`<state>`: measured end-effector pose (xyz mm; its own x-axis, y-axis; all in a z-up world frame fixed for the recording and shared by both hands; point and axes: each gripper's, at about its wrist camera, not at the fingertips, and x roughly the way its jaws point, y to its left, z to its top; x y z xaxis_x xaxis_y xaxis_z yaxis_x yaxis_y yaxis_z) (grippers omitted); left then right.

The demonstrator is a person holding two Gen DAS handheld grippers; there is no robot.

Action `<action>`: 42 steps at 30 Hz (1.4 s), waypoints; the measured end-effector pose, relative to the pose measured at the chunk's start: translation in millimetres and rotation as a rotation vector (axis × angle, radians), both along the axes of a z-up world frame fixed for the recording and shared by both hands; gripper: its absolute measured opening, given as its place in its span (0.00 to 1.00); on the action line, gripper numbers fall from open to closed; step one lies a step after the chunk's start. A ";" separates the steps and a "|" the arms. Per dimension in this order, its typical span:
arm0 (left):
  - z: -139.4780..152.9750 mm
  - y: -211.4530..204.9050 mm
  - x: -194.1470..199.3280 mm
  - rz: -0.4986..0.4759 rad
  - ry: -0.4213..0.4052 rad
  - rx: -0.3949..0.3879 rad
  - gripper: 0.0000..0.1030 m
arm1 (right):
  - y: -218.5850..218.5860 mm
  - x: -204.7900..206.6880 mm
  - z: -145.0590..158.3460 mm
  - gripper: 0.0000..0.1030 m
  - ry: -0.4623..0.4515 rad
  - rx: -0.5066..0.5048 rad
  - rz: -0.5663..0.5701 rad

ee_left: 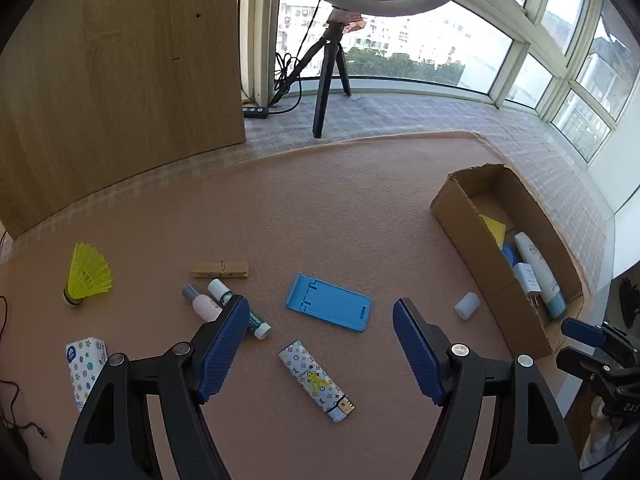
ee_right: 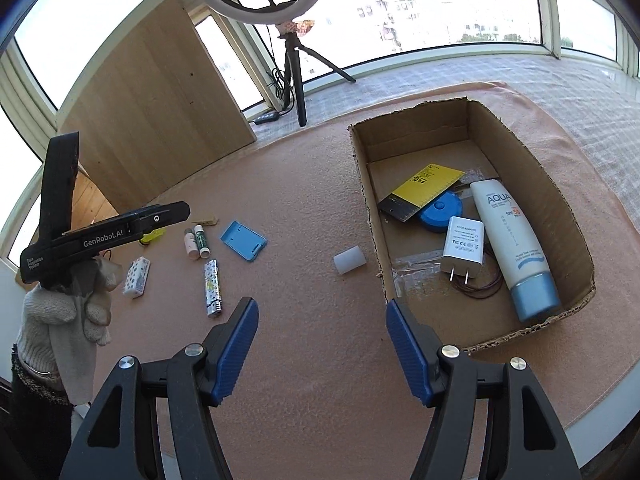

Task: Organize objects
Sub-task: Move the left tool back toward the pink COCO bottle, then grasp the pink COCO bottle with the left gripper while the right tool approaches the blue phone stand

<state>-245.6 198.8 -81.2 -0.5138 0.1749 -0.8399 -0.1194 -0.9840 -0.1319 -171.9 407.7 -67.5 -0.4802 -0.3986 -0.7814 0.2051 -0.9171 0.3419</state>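
We hold the left gripper [ee_left: 320, 340] with jaws spread wide and empty above the pink mat [ee_left: 320, 208], a blue phone stand [ee_left: 329, 302] lying between its fingertips at frame centre. Below it lies a patterned lighter [ee_left: 316, 381]; at far left stands a yellow shuttlecock [ee_left: 86, 274]. Our right gripper [ee_right: 320, 340] also hangs parted, gripping nothing. At the right of its frame, the cardboard box [ee_right: 370, 208] holds a sunscreen tube [ee_right: 514, 240] and a white charger [ee_right: 464, 250]; a small white cap [ee_right: 350, 260] lies just left of the box.
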 end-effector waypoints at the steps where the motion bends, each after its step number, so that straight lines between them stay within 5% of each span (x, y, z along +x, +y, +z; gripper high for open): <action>1: -4.4 -12.5 2.3 0.021 -0.014 0.005 0.75 | -6.1 -4.2 0.5 0.61 0.002 0.000 0.015; 14: -50.5 -101.8 -2.7 0.168 -0.115 0.052 0.69 | -81.8 -64.1 -21.3 0.61 -0.080 0.066 0.134; 26: -76.7 -107.4 -37.7 0.233 -0.165 0.065 0.68 | -105.2 -90.2 -43.5 0.61 -0.122 0.115 0.155; 42: -94.5 -100.4 -39.1 0.233 -0.179 0.016 0.51 | -164.1 -120.4 -79.3 0.61 -0.146 0.239 0.312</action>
